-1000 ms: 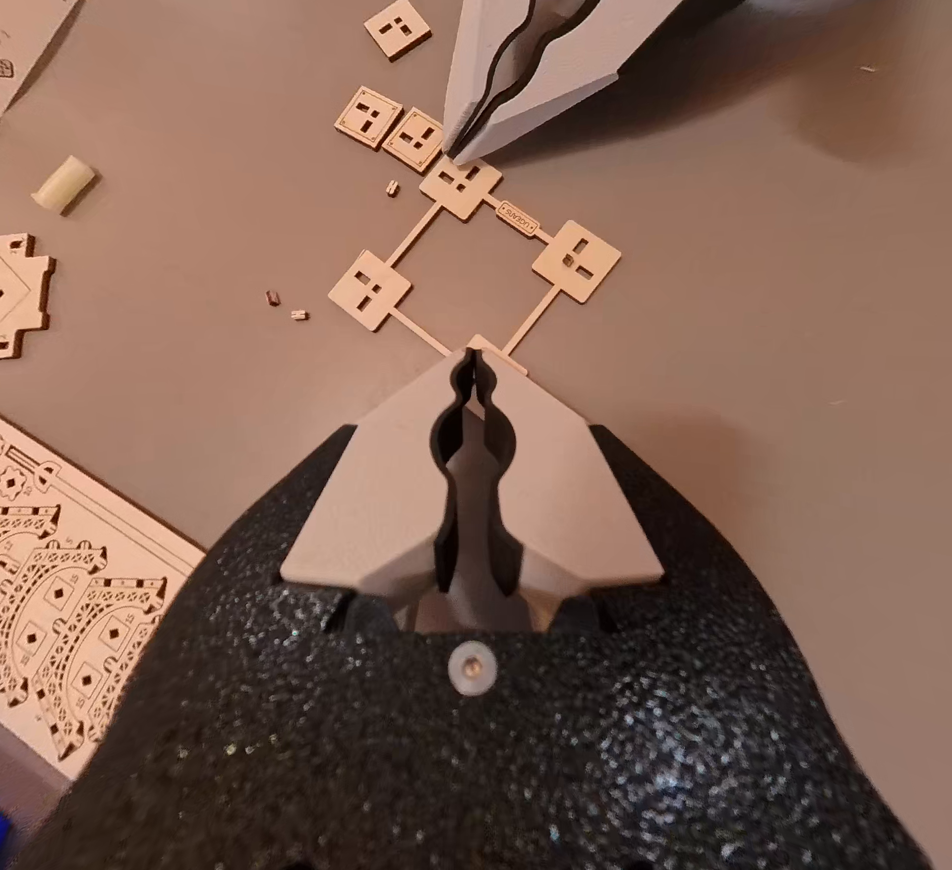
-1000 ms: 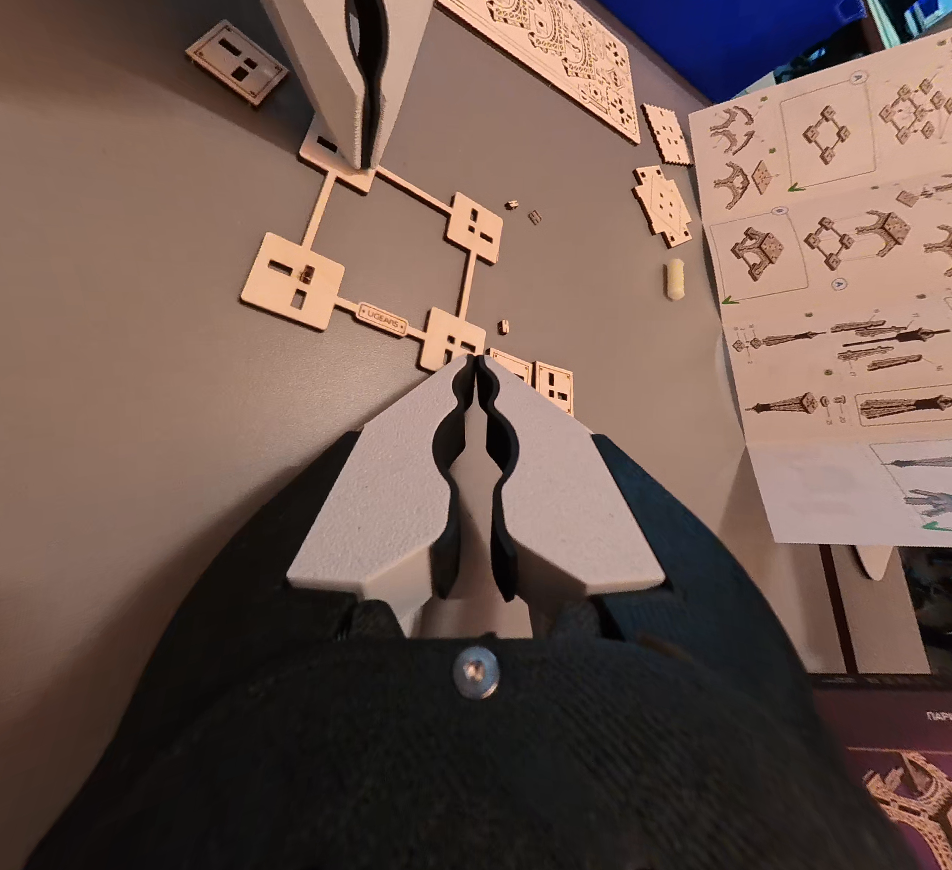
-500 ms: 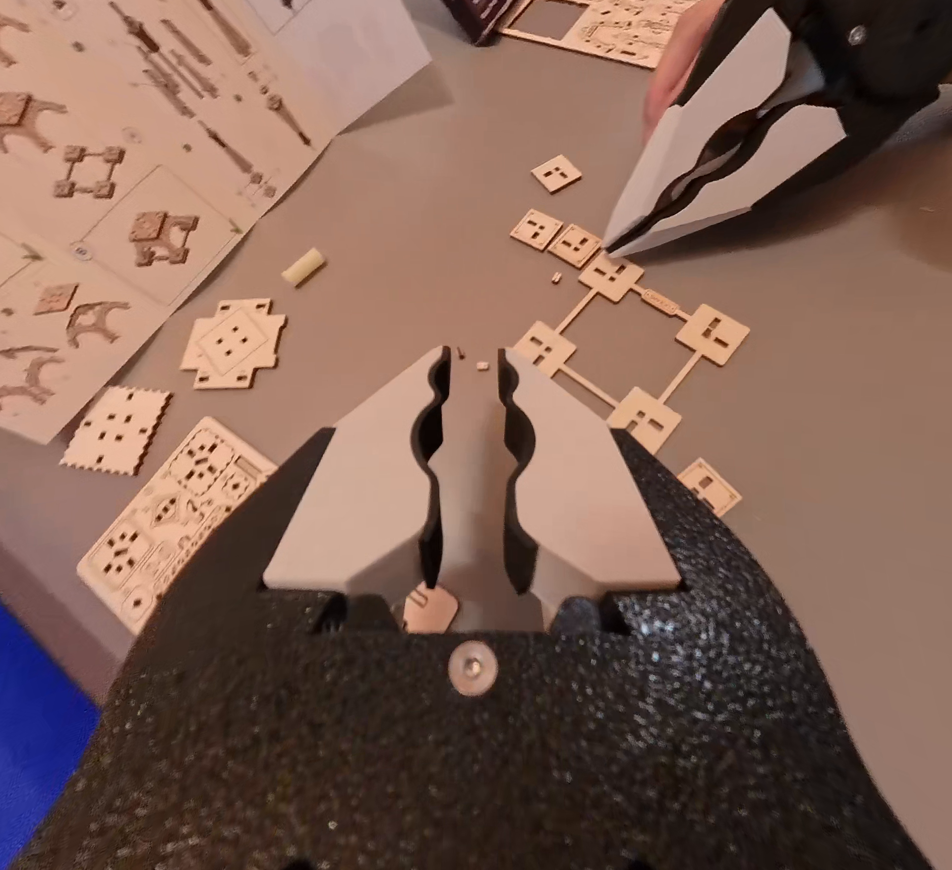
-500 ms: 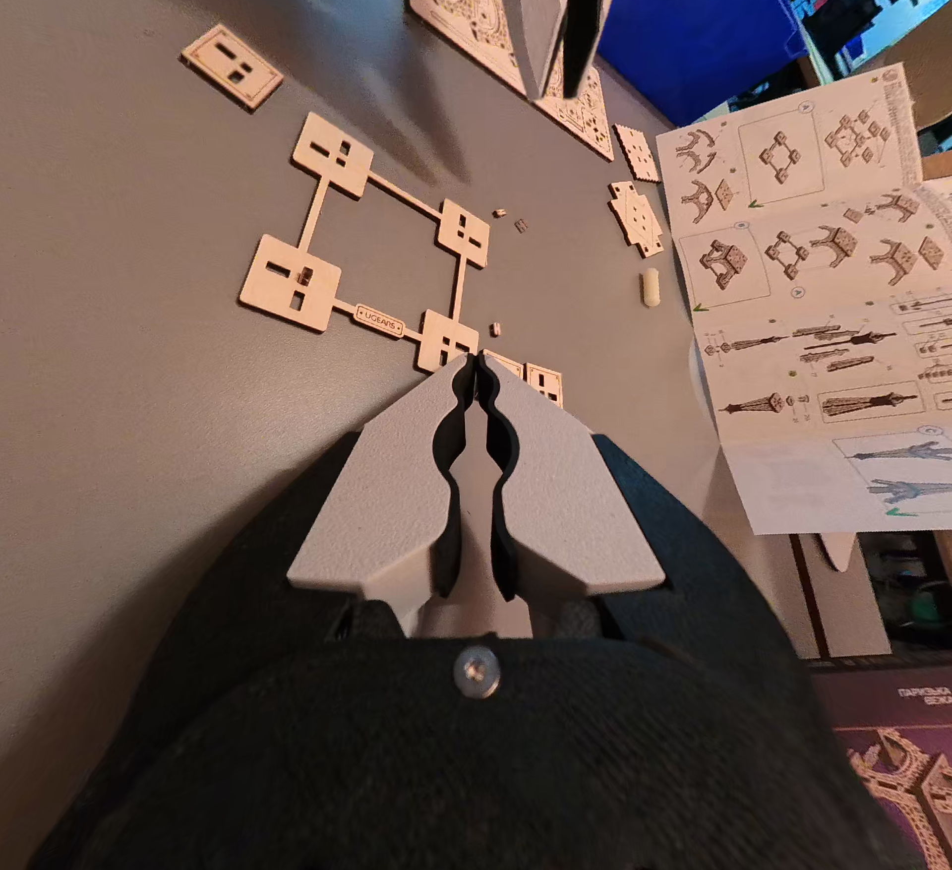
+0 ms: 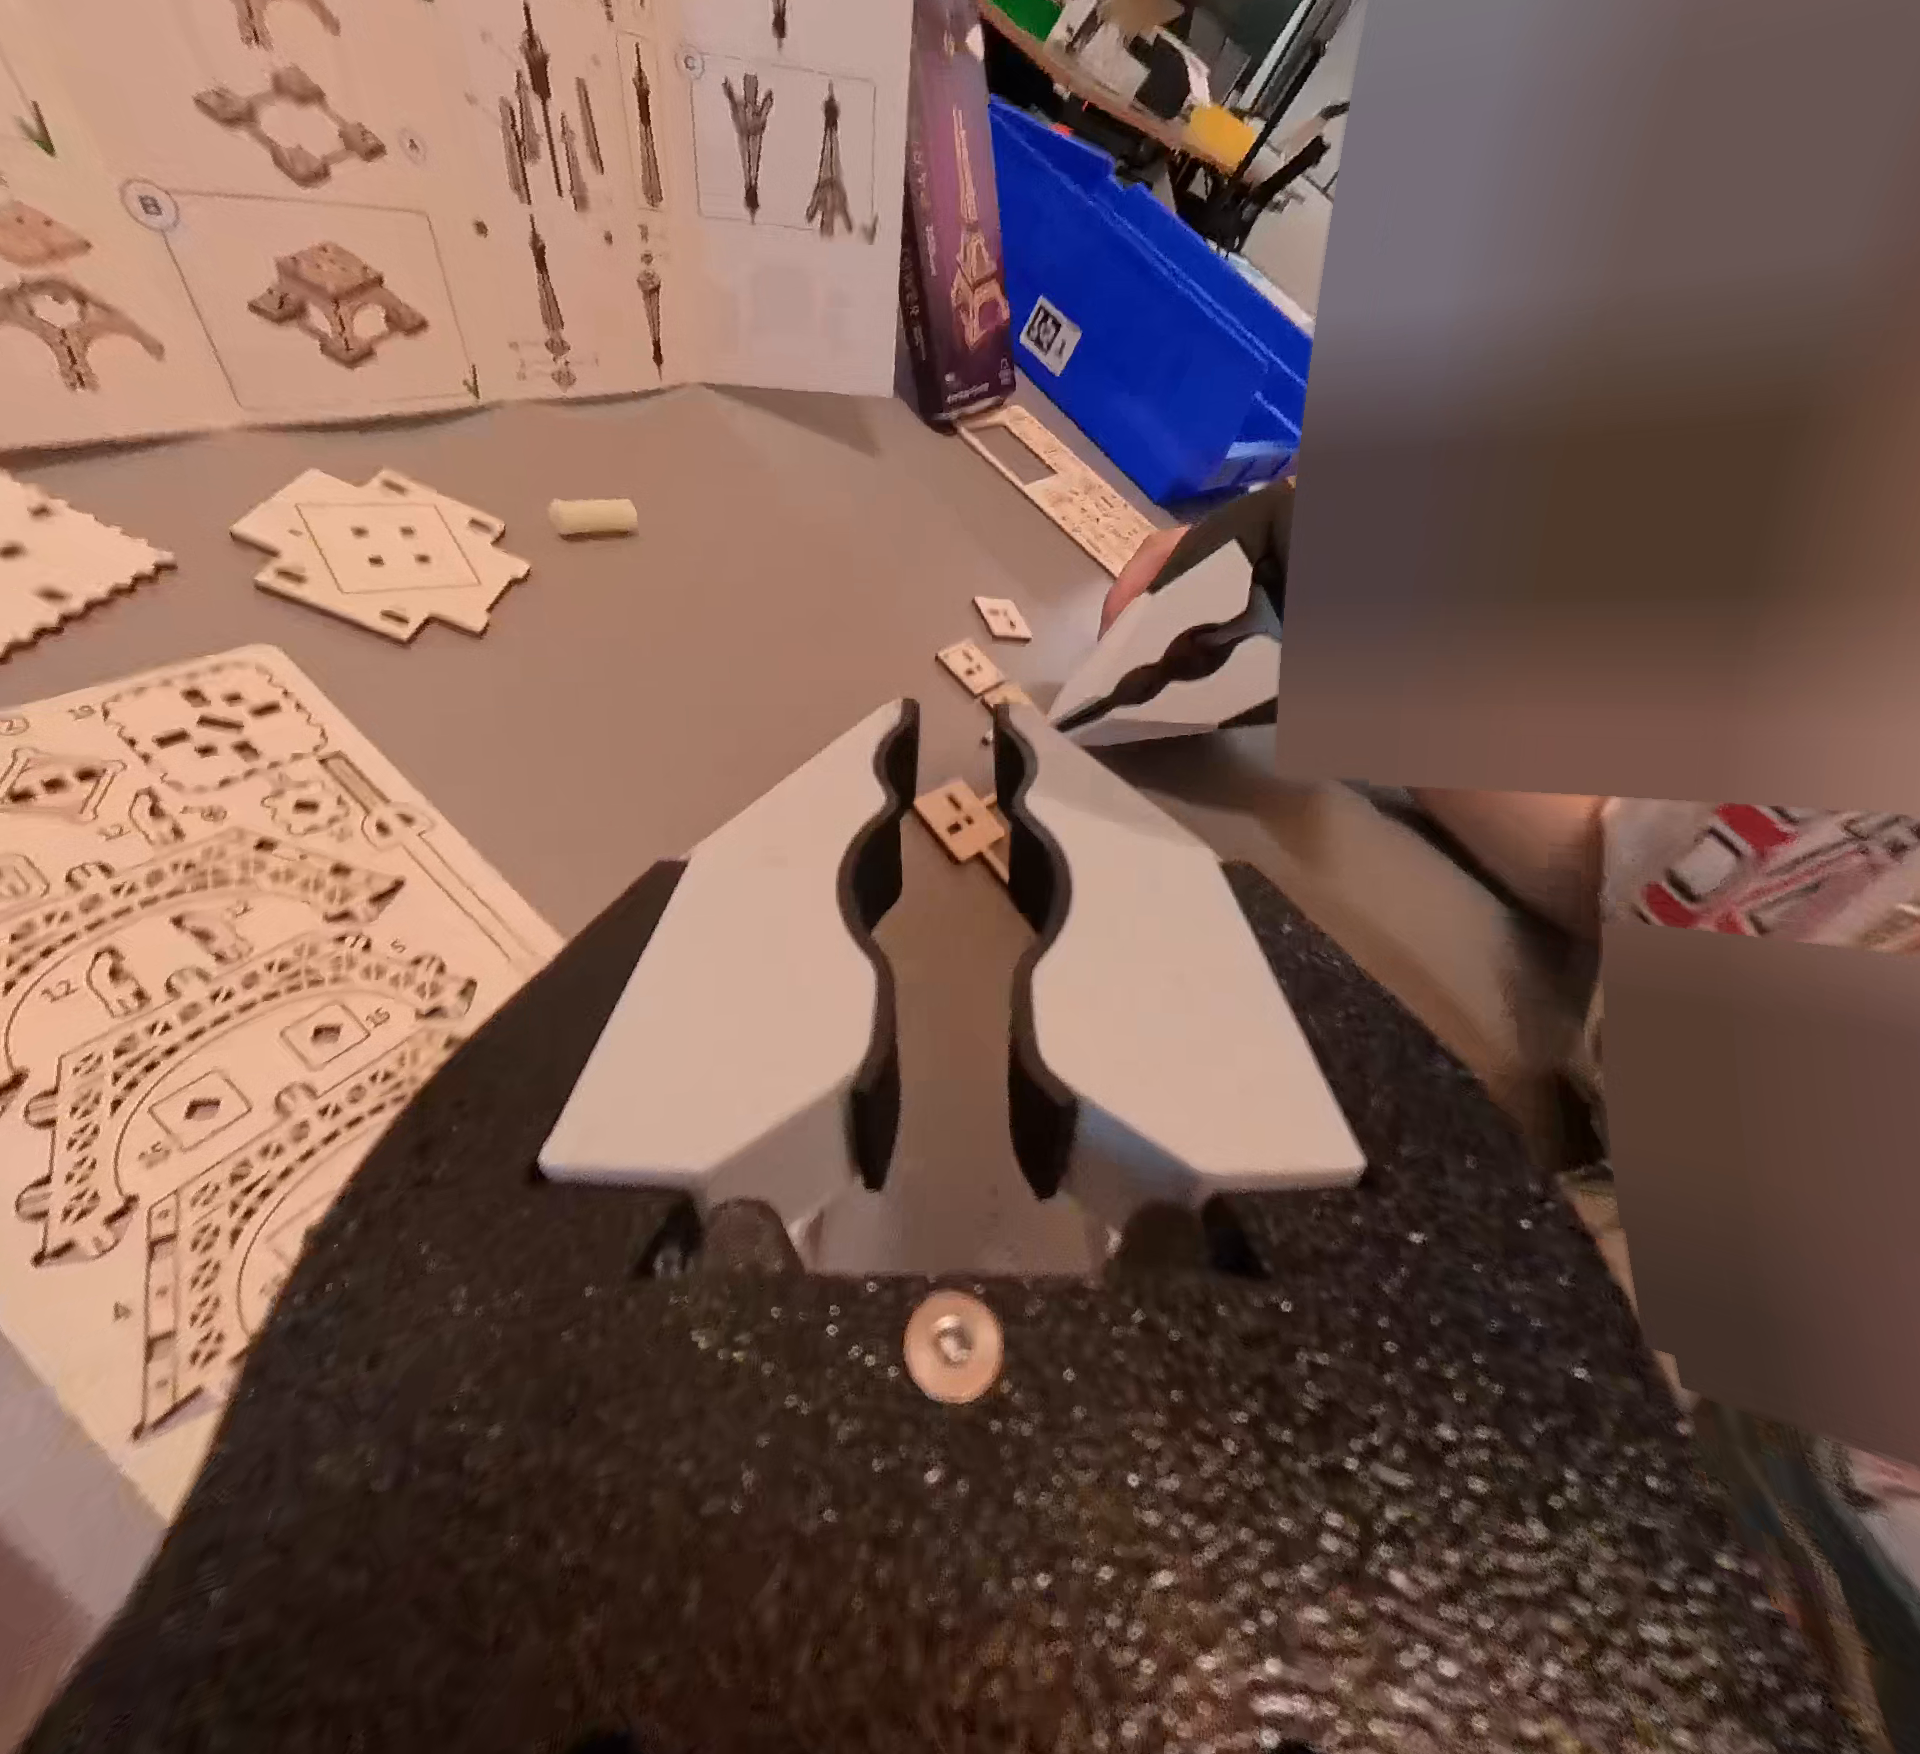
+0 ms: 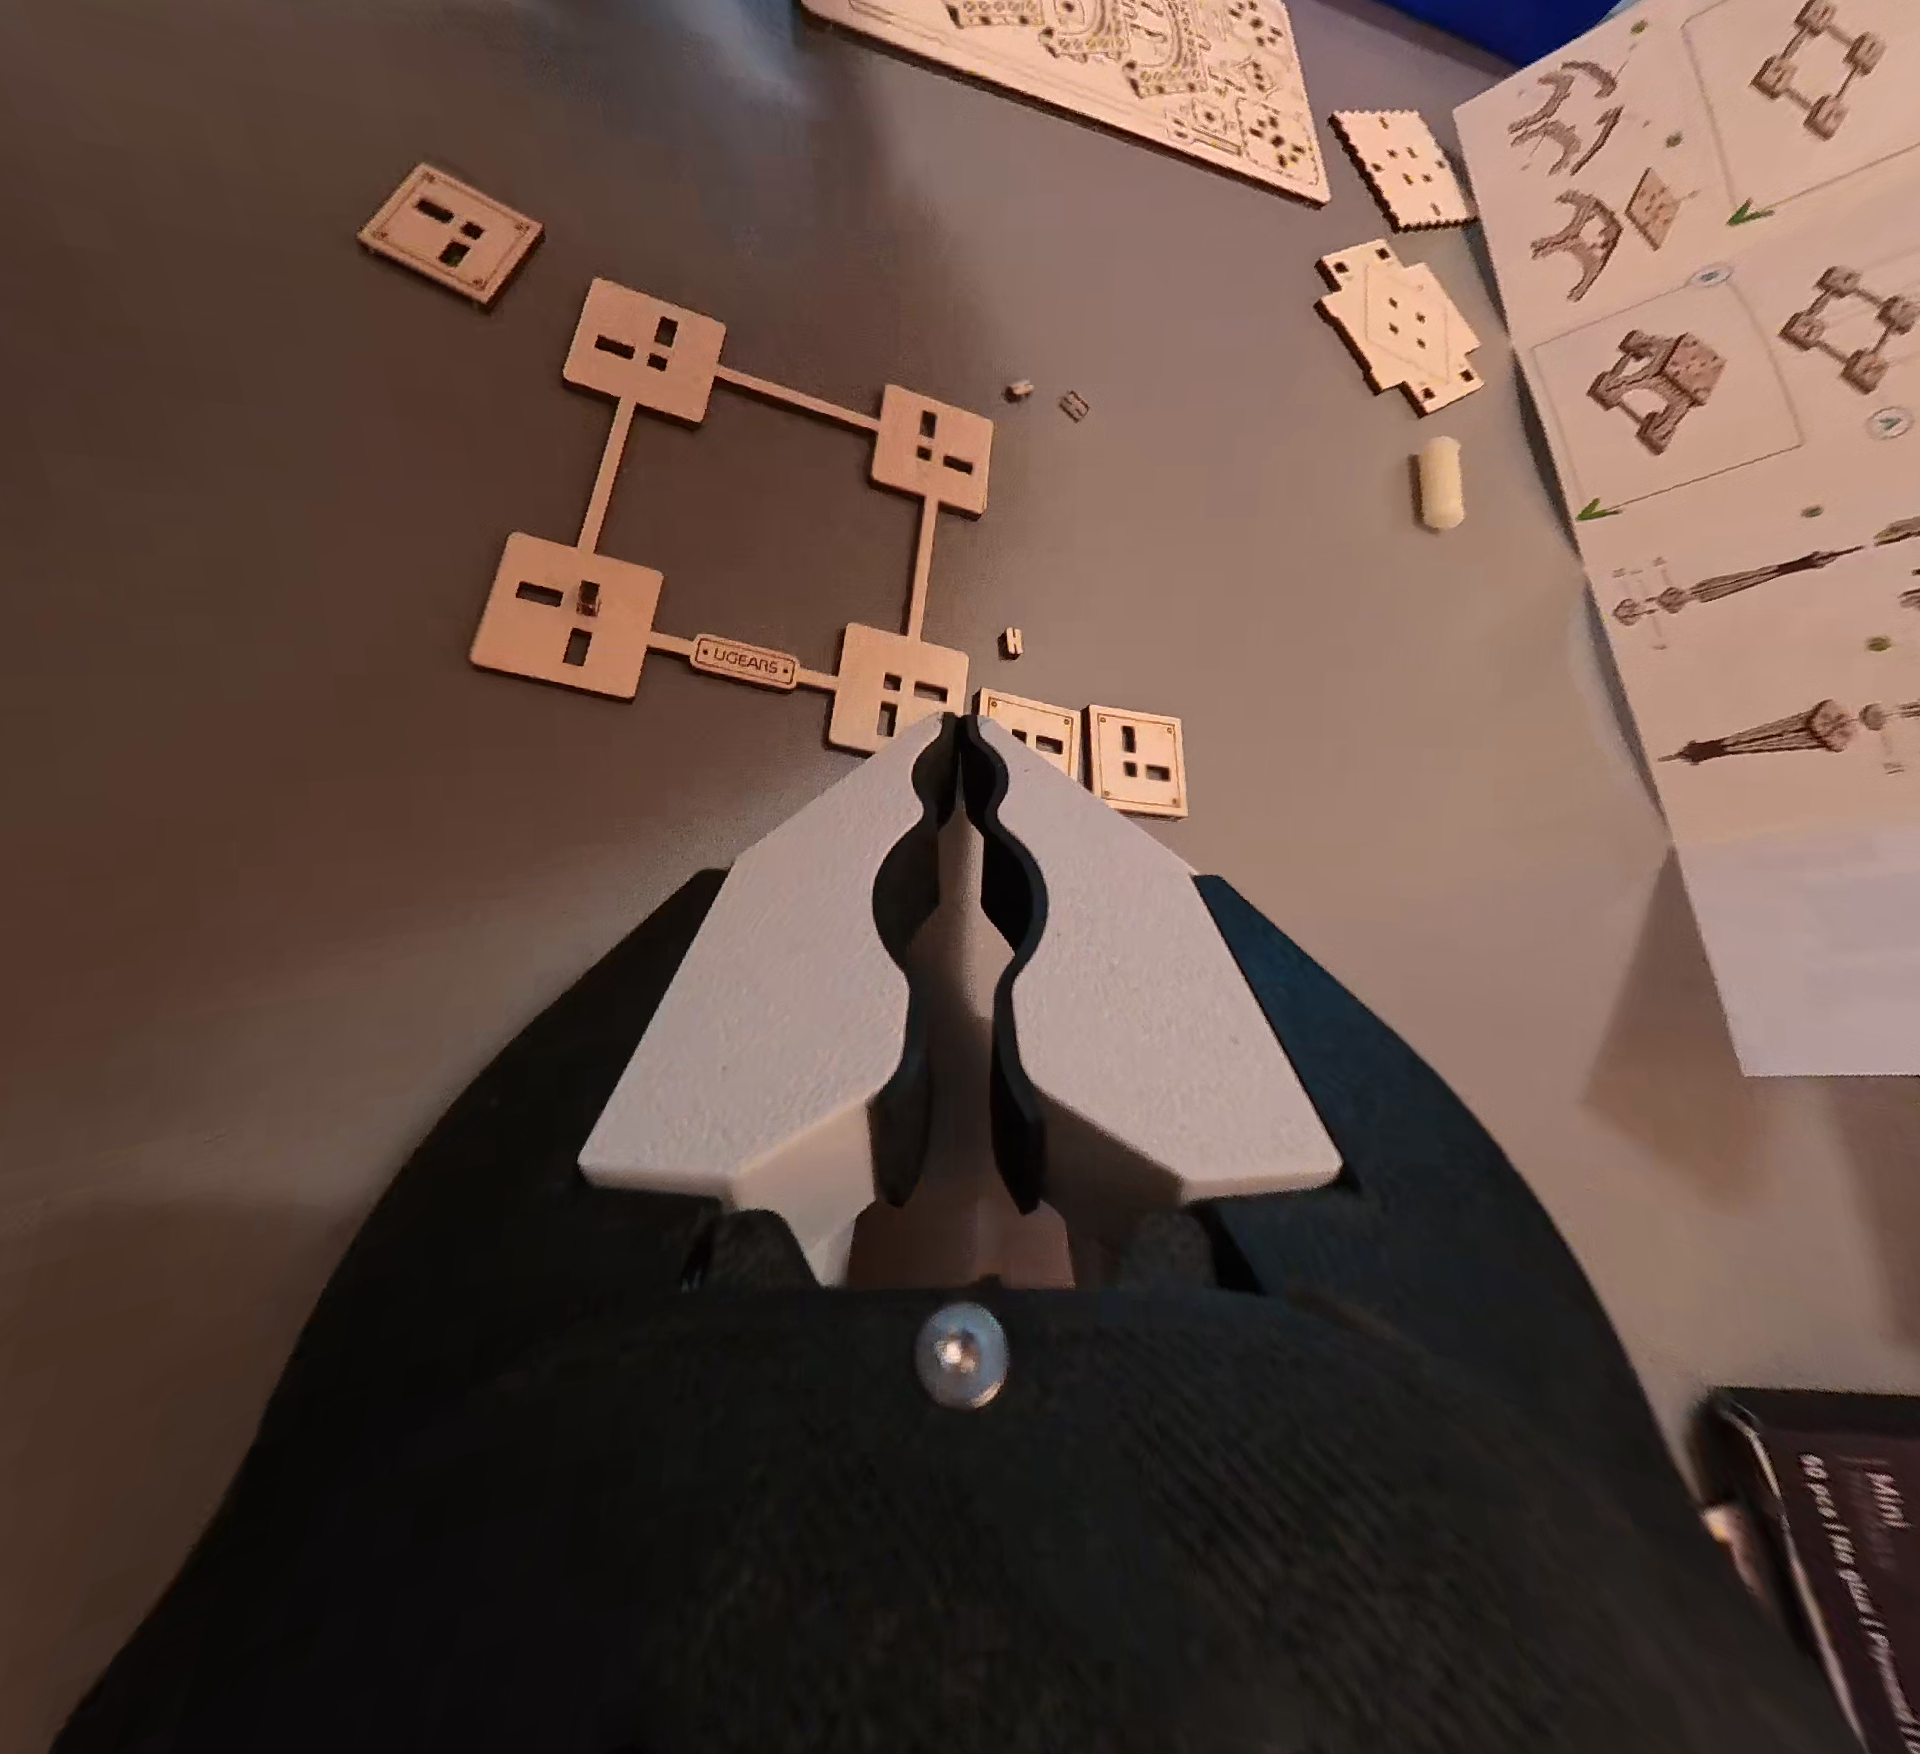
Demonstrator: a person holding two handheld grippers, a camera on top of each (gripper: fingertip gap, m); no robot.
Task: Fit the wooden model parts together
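Note:
A flat wooden frame (image 6: 795, 400) with four square slotted pads lies on the grey table. My right gripper (image 6: 956, 728) is shut, its tips down at the frame's near right pad (image 6: 899, 681); nothing shows between them. Two loose slotted squares (image 6: 1135, 759) lie just right of the tips, and another (image 6: 450, 234) lies far left. My left gripper (image 5: 956, 717) is open and empty, held above the table. One frame pad (image 5: 961, 816) shows through its gap. The right gripper (image 5: 1174, 676) shows beyond it, shut.
A laser-cut part sheet (image 5: 208, 925) lies to the left. A cross-shaped plate (image 5: 384, 551), a toothed square (image 6: 1397, 166) and a pale cylinder (image 5: 592, 518) lie near the instruction sheet (image 5: 416, 94). A dark box (image 5: 956, 198) and a blue bin (image 5: 1122, 302) stand behind. Tiny wood bits (image 6: 1073, 403) lie by the frame. Tip to tip, the grippers are about 15 cm apart.
My left gripper has left the frame's corner, opened, drawn back and tilted up to a low view across the table. My right gripper has stayed shut at the frame's pad.

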